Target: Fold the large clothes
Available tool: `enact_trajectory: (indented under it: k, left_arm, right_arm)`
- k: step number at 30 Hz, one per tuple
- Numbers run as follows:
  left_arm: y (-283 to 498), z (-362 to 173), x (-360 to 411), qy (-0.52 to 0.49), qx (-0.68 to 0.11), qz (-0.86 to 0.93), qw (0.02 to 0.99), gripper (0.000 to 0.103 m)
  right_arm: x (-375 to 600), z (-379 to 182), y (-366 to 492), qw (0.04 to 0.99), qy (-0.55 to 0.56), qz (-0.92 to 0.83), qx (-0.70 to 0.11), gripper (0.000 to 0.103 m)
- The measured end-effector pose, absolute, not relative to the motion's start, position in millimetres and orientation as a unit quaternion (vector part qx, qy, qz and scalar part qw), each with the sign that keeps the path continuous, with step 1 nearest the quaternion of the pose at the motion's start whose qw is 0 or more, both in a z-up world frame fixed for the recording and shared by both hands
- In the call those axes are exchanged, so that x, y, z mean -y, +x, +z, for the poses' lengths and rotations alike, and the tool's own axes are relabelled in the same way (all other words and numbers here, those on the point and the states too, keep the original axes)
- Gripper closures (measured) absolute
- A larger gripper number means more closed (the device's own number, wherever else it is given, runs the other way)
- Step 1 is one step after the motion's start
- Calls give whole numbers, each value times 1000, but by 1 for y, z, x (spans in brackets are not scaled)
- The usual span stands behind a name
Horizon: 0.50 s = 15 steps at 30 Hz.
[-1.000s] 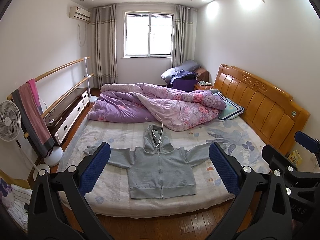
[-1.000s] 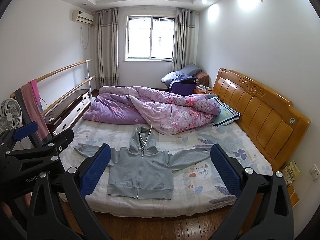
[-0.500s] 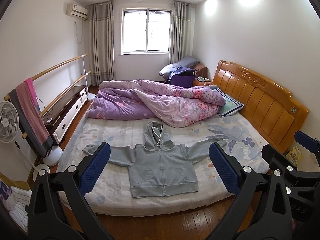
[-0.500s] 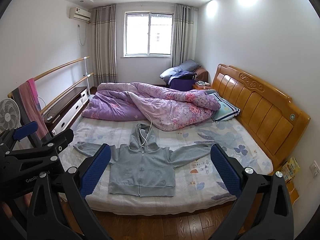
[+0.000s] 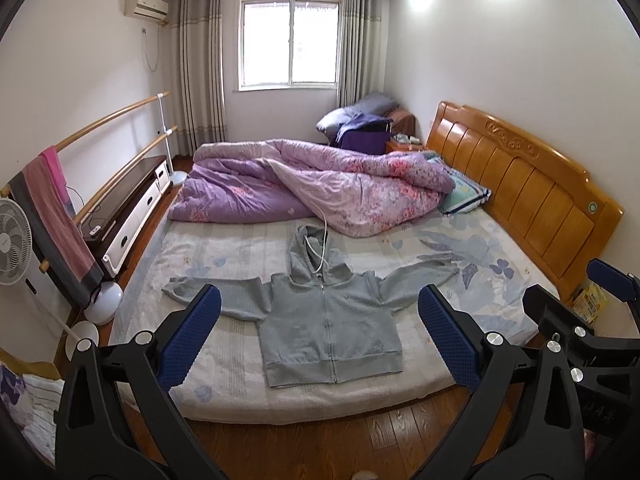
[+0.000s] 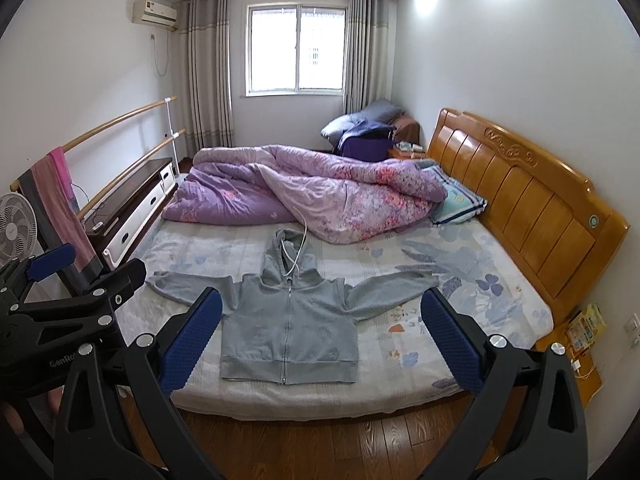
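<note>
Far left: a standing fan [image 5: 12, 240] is seen by the wall, beside a towel [image 5: 52, 216] draped over a wooden double rail [image 5: 116, 114]. A low cabinet [image 5: 132, 204] is set between the rail and the bed.

Left gripper [image 5: 318, 334]: held above the wooden floor [image 5: 320, 448] at the near side of the bed, jaws spread wide, nothing gripped. Its blue pads [image 5: 192, 336] are seen apart from the fabric.

Centre: the grey zip hoodie [image 5: 324, 320] is laid flat, front up, on the floral sheet of the bed [image 5: 472, 248], close to the near edge. Both sleeves are stretched out sideways, the hood pointed toward the far side. A white cord [image 5: 320, 248] is draped across the hood. Beyond it, a purple quilt [image 5: 320, 184] is heaped across the bed, touching the hood's tip or just short of it; which cannot be told.

Right gripper [image 6: 320, 336]: likewise held off the bed edge, jaws wide apart and empty; the hoodie [image 6: 288, 328] is framed between its fingers, not touched.

Right: a striped pillow [image 5: 464, 196] is lodged against the wooden headboard [image 5: 532, 200]. A yellow packet [image 6: 584, 324] is seen at the bedside, far right.
</note>
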<state>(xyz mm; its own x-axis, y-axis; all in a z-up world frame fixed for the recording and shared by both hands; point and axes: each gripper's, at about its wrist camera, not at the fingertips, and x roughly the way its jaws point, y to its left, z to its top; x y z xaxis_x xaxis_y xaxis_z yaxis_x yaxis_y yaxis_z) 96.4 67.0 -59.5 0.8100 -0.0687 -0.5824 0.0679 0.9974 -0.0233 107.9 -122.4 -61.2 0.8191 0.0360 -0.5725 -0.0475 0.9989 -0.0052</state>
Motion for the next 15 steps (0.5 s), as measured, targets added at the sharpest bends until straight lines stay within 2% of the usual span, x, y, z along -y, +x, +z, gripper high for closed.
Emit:
enact_trajectory:
  k: [7, 15]
  left_arm:
    - [153, -76, -52, 2, -322, -18, 946, 5]
    - [261, -88, -19, 3, -348, 21, 937, 5]
  right_arm:
    - [131, -77, 167, 949, -15, 42, -312, 7]
    - [155, -98, 274, 936, -35, 80, -341, 7]
